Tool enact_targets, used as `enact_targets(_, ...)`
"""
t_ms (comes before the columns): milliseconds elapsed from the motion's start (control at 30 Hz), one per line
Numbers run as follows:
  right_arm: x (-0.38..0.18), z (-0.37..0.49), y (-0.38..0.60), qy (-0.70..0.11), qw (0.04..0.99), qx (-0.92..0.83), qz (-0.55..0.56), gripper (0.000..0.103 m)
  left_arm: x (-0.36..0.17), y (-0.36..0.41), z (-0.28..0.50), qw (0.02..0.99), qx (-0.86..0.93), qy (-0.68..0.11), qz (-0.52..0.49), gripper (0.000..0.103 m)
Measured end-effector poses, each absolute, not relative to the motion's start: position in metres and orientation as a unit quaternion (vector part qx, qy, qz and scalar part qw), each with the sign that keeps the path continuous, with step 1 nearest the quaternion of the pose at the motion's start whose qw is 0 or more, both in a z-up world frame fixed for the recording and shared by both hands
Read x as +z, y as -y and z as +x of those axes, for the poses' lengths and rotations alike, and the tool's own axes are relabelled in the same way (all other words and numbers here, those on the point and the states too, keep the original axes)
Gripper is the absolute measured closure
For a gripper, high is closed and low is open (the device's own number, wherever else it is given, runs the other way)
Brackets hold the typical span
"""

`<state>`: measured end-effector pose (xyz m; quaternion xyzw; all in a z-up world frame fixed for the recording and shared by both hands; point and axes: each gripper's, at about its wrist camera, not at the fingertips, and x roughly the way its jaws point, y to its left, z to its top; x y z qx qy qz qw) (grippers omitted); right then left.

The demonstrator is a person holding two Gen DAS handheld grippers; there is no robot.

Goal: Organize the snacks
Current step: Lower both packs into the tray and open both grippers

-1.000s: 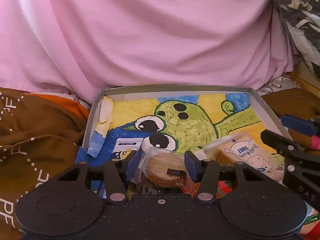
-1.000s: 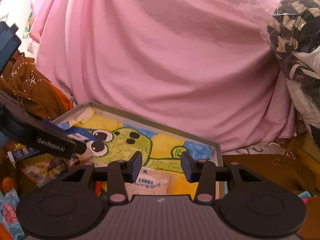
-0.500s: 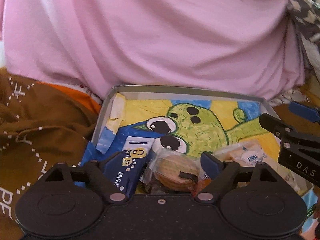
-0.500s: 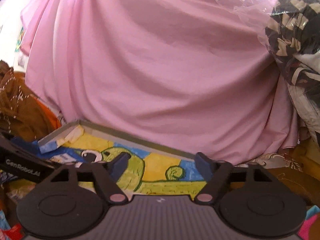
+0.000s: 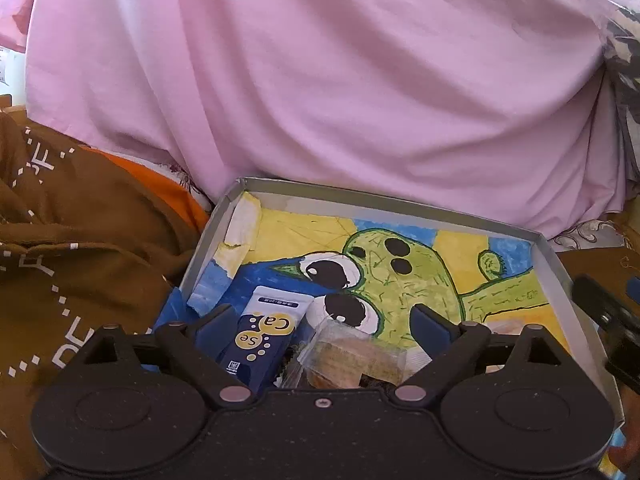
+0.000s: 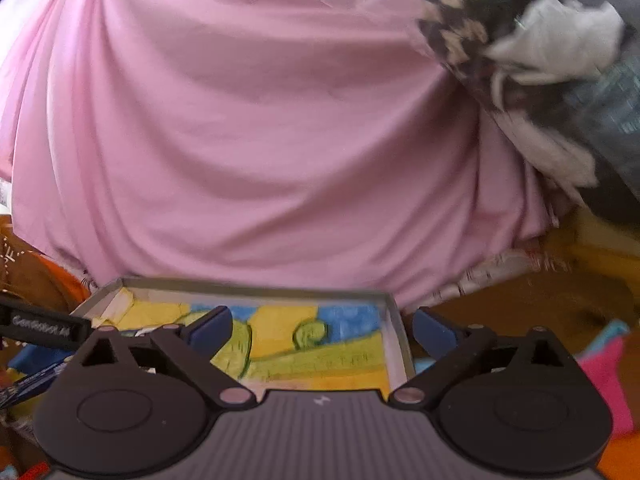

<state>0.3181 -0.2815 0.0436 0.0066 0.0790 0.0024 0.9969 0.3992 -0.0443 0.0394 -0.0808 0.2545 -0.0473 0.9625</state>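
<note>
Both sets of tongs gape wide and hold nothing. The left tongs [image 5: 320, 326] hover over the near left part of the shallow grey tray [image 5: 208, 240], where a dark blue sachet [image 5: 262, 340] lies flat beside a clear-wrapped cake [image 5: 352, 360]. Both look light. The sachet is thin and slick, best pinched across its narrow sides. The cake seems soft and crushable, its film crinkly, so a gentle grip on the sealed end suits it. The right tongs [image 6: 322, 330] hang above the tray's far right corner.
</note>
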Motion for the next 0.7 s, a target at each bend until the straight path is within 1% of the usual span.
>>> enact_targets(67,0.038,0.306,0.289,-0.083,0.996,0.005,0.033,0.003,0.039,0.043,0.399,0.961,-0.047,-0.26,-0.082,0.009)
enact_targets(167,0.026,0.289,0.295,-0.087,0.995,-0.014,0.055,0.0,0.039,0.041,0.398,0.961,-0.049,-0.258,-0.083,0.009)
enact_targets(300,0.005,0.292,0.305,-0.11,0.987,0.001,0.117,0.0,0.04,0.041,0.397,0.962,-0.044,-0.255,-0.084,0.008)
enact_targets(400,0.0,0.298,0.304,-0.09,0.989,-0.007,0.118,0.0,0.041,0.042,0.395,0.962,-0.042,-0.255,-0.084,0.008)
enact_targets(533,-0.003,0.303,0.311,-0.074,0.985,-0.013,0.152,0.001,0.045,0.043,0.391,0.963,-0.046,-0.253,-0.077,0.007)
enact_targets(700,0.018,0.287,0.303,-0.029,0.991,-0.041,0.122,0.001,0.046,0.043,0.389,0.963,-0.046,-0.255,-0.075,0.007)
